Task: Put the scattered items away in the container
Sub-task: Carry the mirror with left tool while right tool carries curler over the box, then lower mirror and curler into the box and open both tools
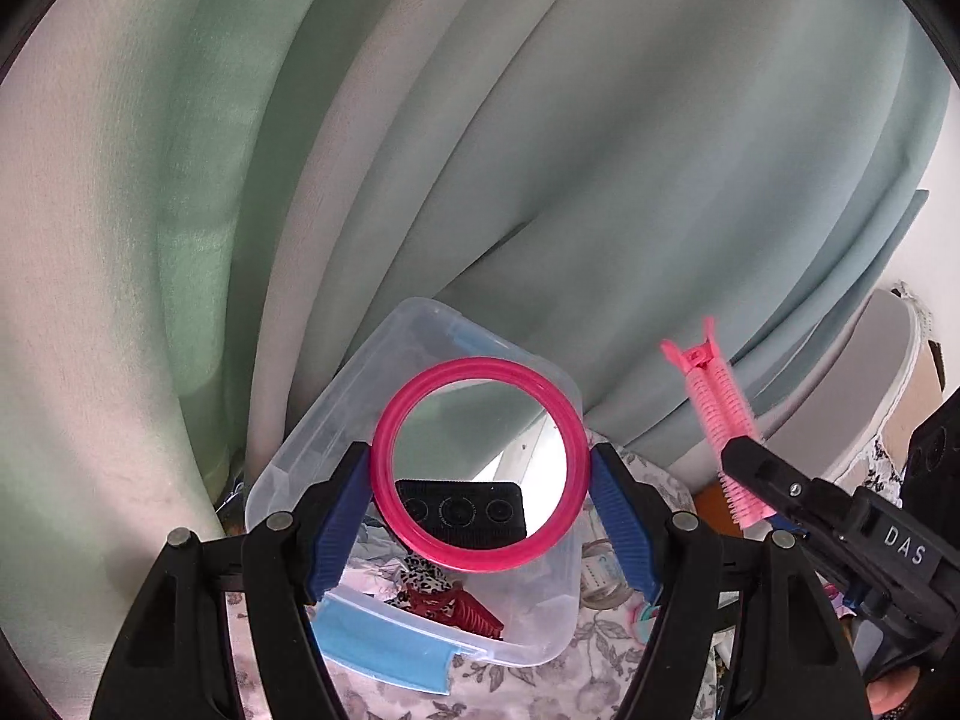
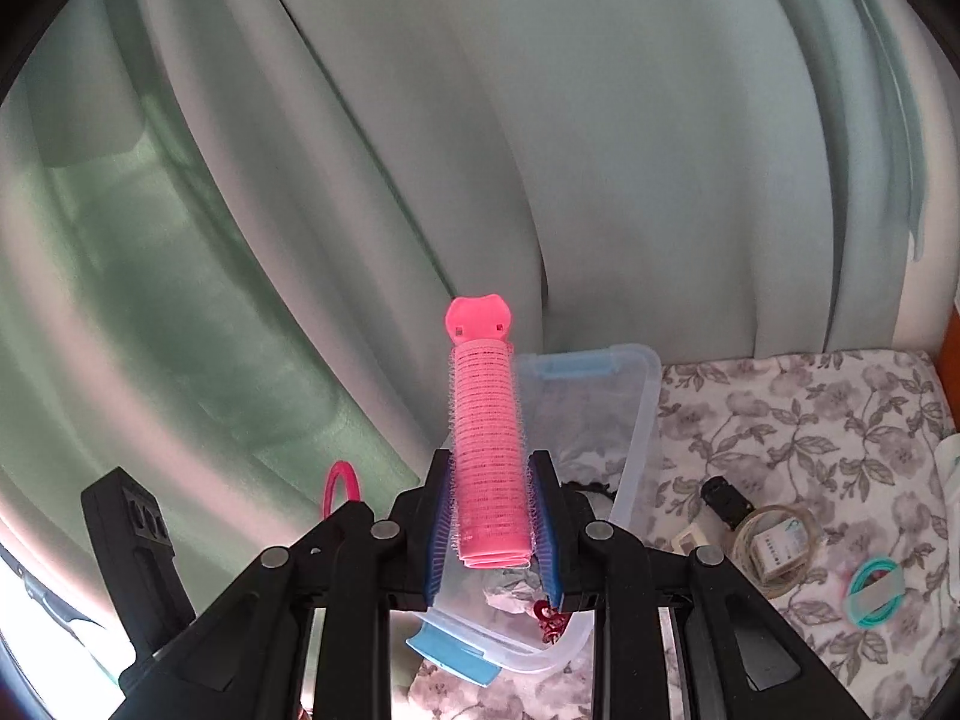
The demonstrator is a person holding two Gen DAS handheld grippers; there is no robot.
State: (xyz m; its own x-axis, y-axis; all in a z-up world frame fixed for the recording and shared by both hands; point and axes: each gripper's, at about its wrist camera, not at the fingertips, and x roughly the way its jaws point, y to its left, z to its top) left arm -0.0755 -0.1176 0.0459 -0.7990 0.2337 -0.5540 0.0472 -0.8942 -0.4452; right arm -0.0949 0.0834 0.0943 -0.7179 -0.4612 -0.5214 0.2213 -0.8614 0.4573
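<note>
My left gripper is shut on a round pink-rimmed mirror, held upright above the clear plastic container with blue latches. Inside the container lie a red hair claw, a spotted fabric item and pale cloth. My right gripper is shut on a pink hair roller clip, which stands upright over the container. In the left wrist view the right gripper and its roller hang to the right of the container. The mirror's rim shows edge-on in the right wrist view.
A floral cloth covers the surface. On it, right of the container, lie a black clip, a clear tape roll, a teal ring and a white item. Pale green curtains hang close behind.
</note>
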